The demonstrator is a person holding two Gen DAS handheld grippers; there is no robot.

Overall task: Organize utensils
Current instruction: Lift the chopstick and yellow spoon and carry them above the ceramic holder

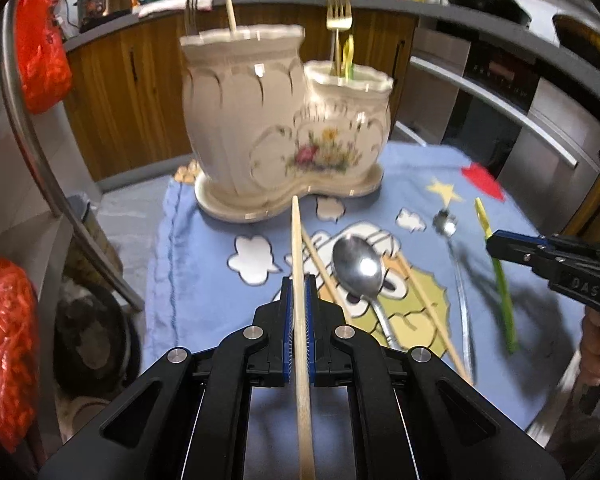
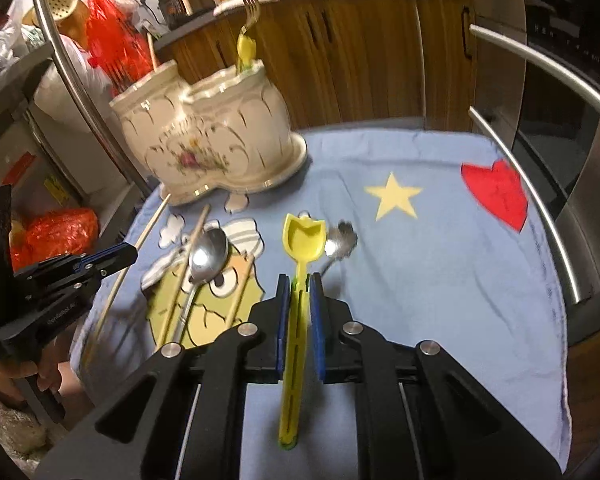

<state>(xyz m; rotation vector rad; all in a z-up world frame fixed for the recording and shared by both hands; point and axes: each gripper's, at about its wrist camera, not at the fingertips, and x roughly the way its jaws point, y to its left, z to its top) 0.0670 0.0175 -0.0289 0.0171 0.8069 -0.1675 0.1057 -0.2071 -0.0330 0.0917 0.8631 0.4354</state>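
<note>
My left gripper [image 1: 299, 280] is shut on a wooden chopstick [image 1: 296, 240], held above the cloth and pointing at the cream ceramic two-pot holder [image 1: 284, 120]. My right gripper [image 2: 299, 280] is shut on the green handle of a yellow plastic spoon [image 2: 303, 236], which is lifted off the cloth. Each gripper shows at the edge of the other's view: right gripper [image 1: 496, 244], left gripper [image 2: 128, 254]. A large metal spoon [image 2: 208, 254], a small metal spoon [image 2: 342, 238] and loose chopsticks [image 2: 198, 232] lie on the cloth. The holder [image 2: 204, 132] has forks, a chopstick and a yellow utensil in it.
A blue cartoon cloth [image 2: 440, 280] covers the table. Steel rails curve along the left [image 1: 32, 152] and the right [image 2: 548, 216]. Red plastic bags [image 1: 4, 344] hang at the left. Wooden cabinets [image 2: 360, 48] and an oven front stand behind.
</note>
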